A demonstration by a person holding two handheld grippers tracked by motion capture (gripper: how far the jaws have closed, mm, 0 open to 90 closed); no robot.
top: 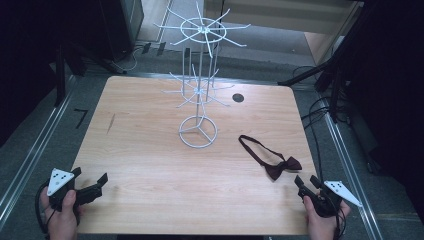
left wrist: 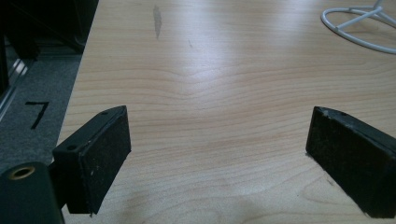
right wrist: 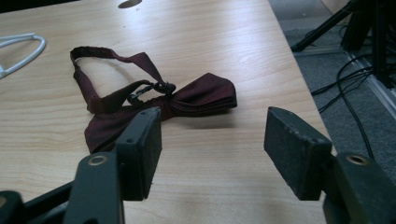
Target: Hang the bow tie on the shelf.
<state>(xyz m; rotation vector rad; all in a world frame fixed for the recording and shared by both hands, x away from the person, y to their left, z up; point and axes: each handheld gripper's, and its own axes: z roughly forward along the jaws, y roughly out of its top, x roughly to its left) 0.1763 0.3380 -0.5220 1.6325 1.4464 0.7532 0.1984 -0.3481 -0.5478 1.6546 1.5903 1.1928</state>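
— Bow tie [top: 280, 165] first: where does it lie?

— Flat on the table [top: 150, 150], toward four o'clock from the white wire rack [top: 199, 90]. Its knot and wings sit close to the near right corner, and the strap loops away toward eleven o'clock from them. In the right gripper view the dark red wings rest just beyond the jaws, a little toward eleven o'clock.

— And the right gripper [top: 306, 183]?

— Jaws apart, nothing between them. It sits just at five o'clock of the tie, near but not touching, aimed at the knot.

— The left gripper [top: 96, 186]?

— Also spread wide, holding nothing, at the near left corner, well apart from the tie. Its own view shows bare wood between the pads and the rack's ring base [left wrist: 359, 28] off at one o'clock.

— So how far along is the job?

— Barely begun, I'd judge. The tie is unlifted, every arm of the rack is bare, and no grip has been made. Left to do, as I read it: close on the tie, lift it, carry it toward twelve o'clock and hang the strap over one of the wire arms.
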